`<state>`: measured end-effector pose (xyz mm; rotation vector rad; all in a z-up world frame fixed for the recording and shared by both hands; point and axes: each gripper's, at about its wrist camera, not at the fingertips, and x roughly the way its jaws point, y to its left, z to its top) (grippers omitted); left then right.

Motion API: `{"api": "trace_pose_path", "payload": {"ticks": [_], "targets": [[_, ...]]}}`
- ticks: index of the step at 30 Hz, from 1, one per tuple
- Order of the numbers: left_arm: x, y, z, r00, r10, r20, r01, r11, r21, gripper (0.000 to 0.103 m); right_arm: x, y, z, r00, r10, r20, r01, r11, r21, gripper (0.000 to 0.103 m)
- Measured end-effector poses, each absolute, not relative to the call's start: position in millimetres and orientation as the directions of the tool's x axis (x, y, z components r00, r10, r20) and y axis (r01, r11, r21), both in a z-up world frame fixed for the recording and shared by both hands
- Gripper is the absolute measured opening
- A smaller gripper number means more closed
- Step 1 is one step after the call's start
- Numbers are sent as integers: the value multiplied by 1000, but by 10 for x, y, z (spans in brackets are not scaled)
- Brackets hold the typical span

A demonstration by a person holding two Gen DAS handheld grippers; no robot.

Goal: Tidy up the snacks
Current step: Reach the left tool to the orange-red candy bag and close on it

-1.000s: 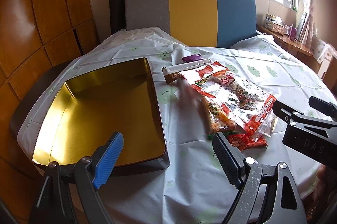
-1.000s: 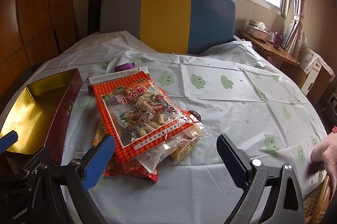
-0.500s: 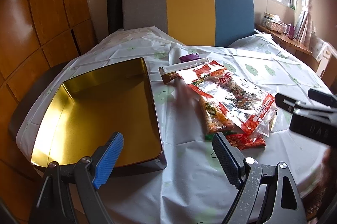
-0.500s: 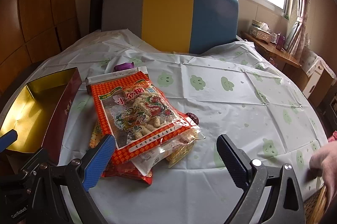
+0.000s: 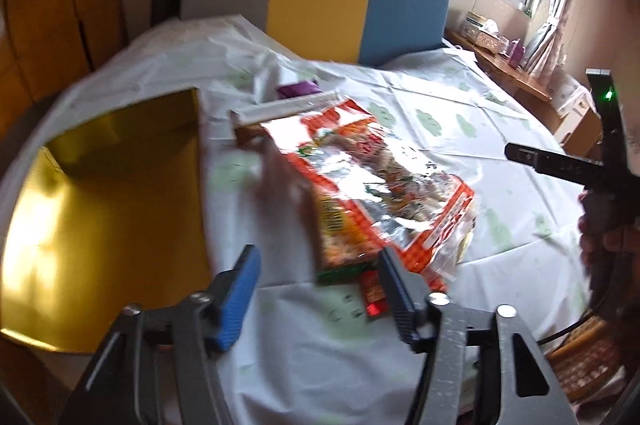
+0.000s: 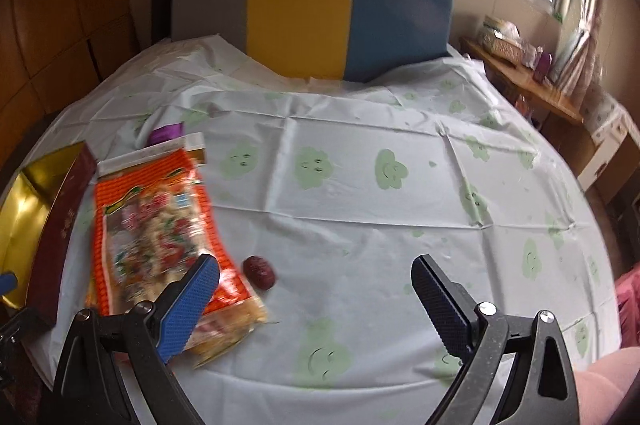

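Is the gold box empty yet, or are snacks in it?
Empty as far as visible: the gold box shows only bare lining; the snack bags lie beside it.

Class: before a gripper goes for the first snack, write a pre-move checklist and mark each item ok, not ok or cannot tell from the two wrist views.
1. Left gripper open, holding nothing: ok.
2. Right gripper open, holding nothing: ok.
3. Gold box open, inside free of snacks: ok.
4. Orange bag on top of the pile and reachable: ok.
5. Number of packets under the orange bag: cannot tell, partly hidden.
6. Red date lying apart from the bag: ok.
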<state>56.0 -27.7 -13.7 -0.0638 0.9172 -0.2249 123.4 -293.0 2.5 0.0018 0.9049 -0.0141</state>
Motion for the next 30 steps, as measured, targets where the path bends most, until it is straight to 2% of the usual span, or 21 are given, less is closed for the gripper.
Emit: {"api": "trace_pose_path", "payload": {"ticks": [4,11,12,13,14,16,17,18,25,28,30], "targets": [[786,-439,-193,543,-256,-800,177,966,-189,59,1335,-3149,-77,581,36,-813,87,991,106,98],[1223,-760,-188,436,-315,-843,205,947,-247,59,1391,-3112,-160,533,95,-841,64,986,152,98],[1292,-806,-179,424,-320,-847,205,945,-255,62,1395,-3132,-161,531,99,-841,68,985,158,98],[1387,-887,-168,395,-322,-860,208,944,-258,72,1394,-3149,-157,533,103,-840,72,984,166,98],[1452,-939,-168,375,-319,-870,204,944,-259,78,1395,-3174,-151,535,104,-839,80,982,173,98],[1622,-1060,-159,350,-316,-882,181,947,-267,80,1398,-3212,-151,533,103,-840,96,979,181,98],[1701,-1120,-171,334,-287,-898,173,955,-241,86,1399,-3229,-154,530,101,-842,104,978,183,98],[1794,-1203,-198,309,-256,-916,170,963,-211,87,1399,-3250,-155,528,98,-844,112,977,183,98],[2264,-1560,-552,154,-84,-984,118,991,-66,87,1366,-3376,-75,558,108,-823,147,963,227,98],[2339,-1674,-588,155,-23,-988,120,993,-5,93,1348,-3431,-34,575,125,-809,155,954,257,98],[2390,-1744,-612,138,18,-990,121,992,34,93,1345,-3452,-16,581,140,-801,153,948,277,98]]}}
